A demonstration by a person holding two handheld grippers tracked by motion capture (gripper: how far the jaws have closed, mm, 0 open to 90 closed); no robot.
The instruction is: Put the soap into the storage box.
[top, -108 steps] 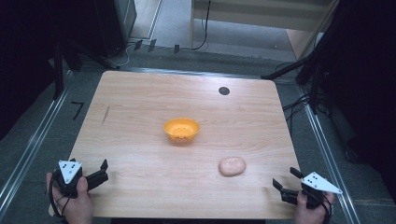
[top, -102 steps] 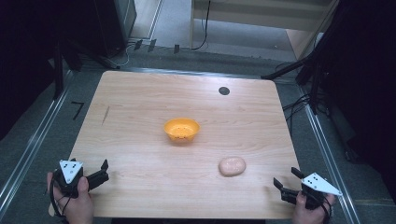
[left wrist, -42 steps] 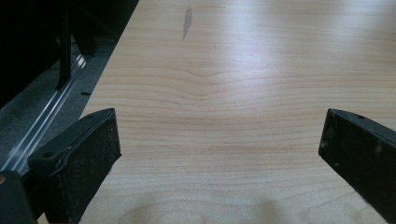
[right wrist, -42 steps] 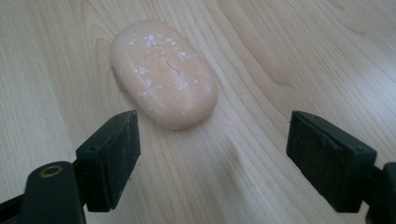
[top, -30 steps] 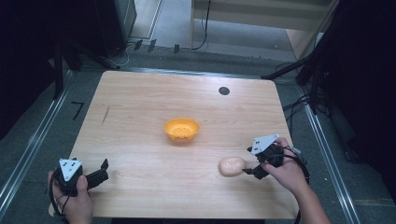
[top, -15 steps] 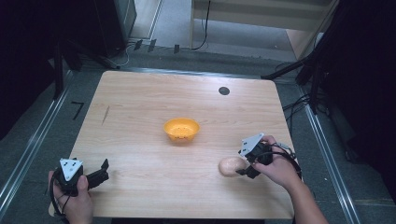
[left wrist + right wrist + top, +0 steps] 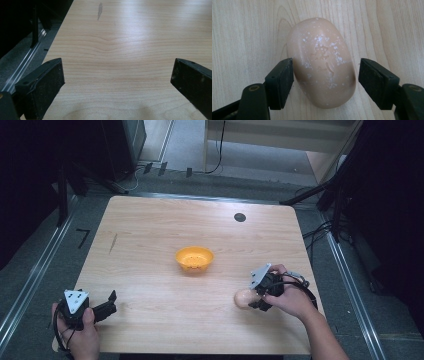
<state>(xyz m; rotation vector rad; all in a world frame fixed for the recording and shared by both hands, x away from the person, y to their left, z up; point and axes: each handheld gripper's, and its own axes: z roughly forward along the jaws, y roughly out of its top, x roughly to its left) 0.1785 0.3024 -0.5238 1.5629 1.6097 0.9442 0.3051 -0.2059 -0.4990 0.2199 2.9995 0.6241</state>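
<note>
While my left tool point(image 7: 107, 302) rests wide open near the bench's point(image 7: 150, 235) near left corner with nothing between its jaws, parked there so it stays clear of the work, my right tool point(image 7: 325, 75) is down at the pale soap bar point(image 7: 322, 62) toward the near right side of the bench. From the right gripper view, the soap lies flat on the wood with its stamped face up, and my jaws straddle its narrow width, which is the easiest span to pinch. They have just been closing in on it: the left pad looks to be at or touching the soap's flank, while a sliver of gap remains at the right pad, so I judge the grip not yet made. In the high view the orange bowl point(image 7: 194, 259) sits at the middle of the bench, well apart from the soap point(image 7: 243, 298), and seems the likely place to carry it. Since soap is smooth and rounded, I would squeeze squarely across its middle.
</note>
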